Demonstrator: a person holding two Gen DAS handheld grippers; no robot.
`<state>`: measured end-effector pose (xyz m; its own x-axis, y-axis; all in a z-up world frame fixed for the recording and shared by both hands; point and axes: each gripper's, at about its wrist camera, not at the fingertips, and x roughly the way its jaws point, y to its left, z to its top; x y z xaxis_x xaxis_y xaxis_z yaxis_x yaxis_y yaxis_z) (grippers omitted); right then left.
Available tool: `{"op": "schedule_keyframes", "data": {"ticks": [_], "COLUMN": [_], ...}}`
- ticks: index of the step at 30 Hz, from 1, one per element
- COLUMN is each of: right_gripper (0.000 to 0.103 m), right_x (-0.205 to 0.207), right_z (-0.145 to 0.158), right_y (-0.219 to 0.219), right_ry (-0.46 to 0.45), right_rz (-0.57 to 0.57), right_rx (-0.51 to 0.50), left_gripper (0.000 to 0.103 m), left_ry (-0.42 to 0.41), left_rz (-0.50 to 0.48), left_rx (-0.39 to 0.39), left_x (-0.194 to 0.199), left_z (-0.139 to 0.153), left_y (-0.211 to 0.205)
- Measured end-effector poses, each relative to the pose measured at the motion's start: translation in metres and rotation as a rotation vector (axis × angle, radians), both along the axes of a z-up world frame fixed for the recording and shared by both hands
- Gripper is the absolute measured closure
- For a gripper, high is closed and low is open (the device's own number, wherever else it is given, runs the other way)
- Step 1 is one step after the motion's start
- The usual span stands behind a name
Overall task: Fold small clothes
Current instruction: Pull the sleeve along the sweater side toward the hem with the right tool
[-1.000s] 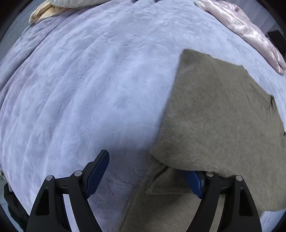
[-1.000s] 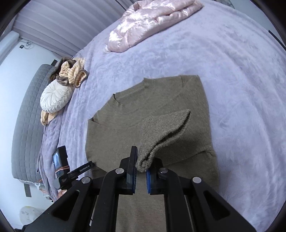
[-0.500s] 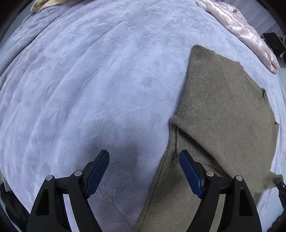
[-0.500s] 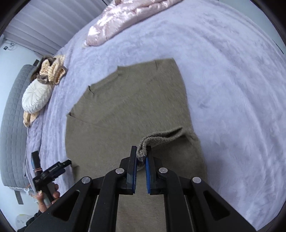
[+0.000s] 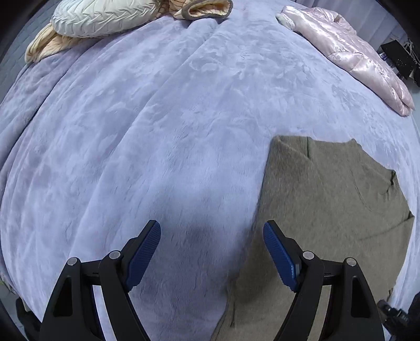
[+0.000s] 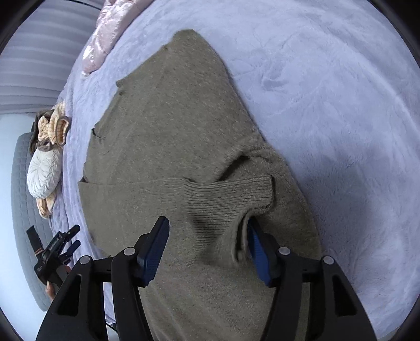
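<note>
Left wrist view first: the left gripper [image 5: 212, 251] hangs above the lilac plush bedspread [image 5: 157, 131] with its blue-padded jaws spread wide and nothing between them. A second ago its right pad was tucked against the edge of the olive-green knitted sweater [image 5: 328, 209]; now it has lifted clear, and the sweater's folded left side lies flat by itself, just right of the jaws. Farther up the bed sit a pale round pleated cushion [image 5: 105, 18] and a shiny pink quilted jacket [image 5: 349, 52], both well apart from the work.

Over to the right wrist view: here's the real news. The right gripper [image 6: 207, 249], which was pinching the ribbed sleeve cuff [image 6: 231, 194] a moment back, has come down low and its jaws are opening. The cuff now rests across the sweater's body [image 6: 170, 118], its end still between the pads and brushing the right one, but no longer squeezed. The left gripper shows small at the bed's edge [image 6: 56, 249].

My read: the right sleeve is laid in and both sides are folded, so the bottom-to-collar fold looks next.
</note>
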<state>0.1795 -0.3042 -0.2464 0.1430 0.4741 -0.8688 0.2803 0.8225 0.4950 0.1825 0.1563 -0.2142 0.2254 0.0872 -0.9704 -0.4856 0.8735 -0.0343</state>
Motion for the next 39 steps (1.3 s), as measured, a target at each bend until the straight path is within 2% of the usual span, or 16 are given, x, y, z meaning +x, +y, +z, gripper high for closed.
{"op": "schedule_keyframes", "data": {"ticks": [1,3,4,6,8,10,13,16,20,24,26,27,28,30,35,39], "right_gripper": [0.068,0.096,0.097,0.097,0.098,0.098,0.098,0.098,0.097,0.095,0.091,0.081,0.061,0.039,0.039,0.039], "right_x": [0.000,0.001,0.000,-0.003,-0.006,-0.007,-0.004,0.002,0.002,-0.001,-0.005,-0.007,-0.009,-0.016,-0.019,0.002], "right_z": [-0.007,-0.010,-0.006,0.009,0.017,0.018,0.014,0.010,0.008,0.017,0.025,0.030,0.035,0.049,0.072,0.058], "right_y": [-0.002,-0.005,-0.006,-0.005,-0.008,-0.009,-0.006,-0.002,0.002,-0.002,-0.004,-0.003,-0.002,0.004,0.055,0.111], "right_ry": [0.018,0.017,-0.007,-0.078,-0.109,-0.121,-0.125,-0.135,-0.134,-0.120,-0.129,-0.134,-0.142,-0.180,-0.287,-0.303], "right_rz": [-0.012,-0.019,-0.013,0.021,0.032,0.048,0.075,0.101,0.127,0.123,0.132,0.138,0.143,0.160,0.306,0.435], "right_rx": [0.000,-0.034,-0.048,-0.128,-0.174,-0.227,-0.273,-0.345,-0.386,-0.346,-0.359,-0.367,-0.375,-0.393,-0.441,-0.414], "left_gripper": [0.022,0.022,0.022,0.022,0.022,0.022,0.022,0.022,0.022,0.022,0.022,0.022,0.022,0.022,0.022,0.022], "left_ry": [0.001,-0.004,0.000,0.006,-0.008,-0.004,0.055,0.056,-0.064,-0.006,-0.004,-0.022,-0.041,-0.055,-0.035,0.012], "left_rz": [0.003,-0.011,-0.033,-0.097,-0.124,-0.099,-0.060,-0.051,-0.028,-0.042,-0.037,-0.044,-0.064,-0.123,-0.264,-0.374], "left_rx": [-0.003,-0.062,-0.086,-0.068,-0.079,-0.084,-0.051,-0.039,-0.132,-0.057,-0.080,-0.088,-0.090,-0.081,-0.097,-0.041], "left_x": [0.010,0.026,0.033,0.042,0.044,0.045,0.053,0.061,0.057,0.061,0.049,0.038,0.024,-0.001,-0.031,-0.039], "left_z": [-0.002,-0.009,-0.013,-0.018,-0.021,-0.027,-0.046,-0.046,-0.017,-0.018,-0.015,-0.009,-0.001,0.007,0.006,-0.010], "left_y": [0.002,0.001,-0.003,-0.016,-0.023,-0.022,-0.018,-0.018,-0.012,-0.012,-0.010,-0.013,-0.019,-0.037,-0.088,-0.124]}}
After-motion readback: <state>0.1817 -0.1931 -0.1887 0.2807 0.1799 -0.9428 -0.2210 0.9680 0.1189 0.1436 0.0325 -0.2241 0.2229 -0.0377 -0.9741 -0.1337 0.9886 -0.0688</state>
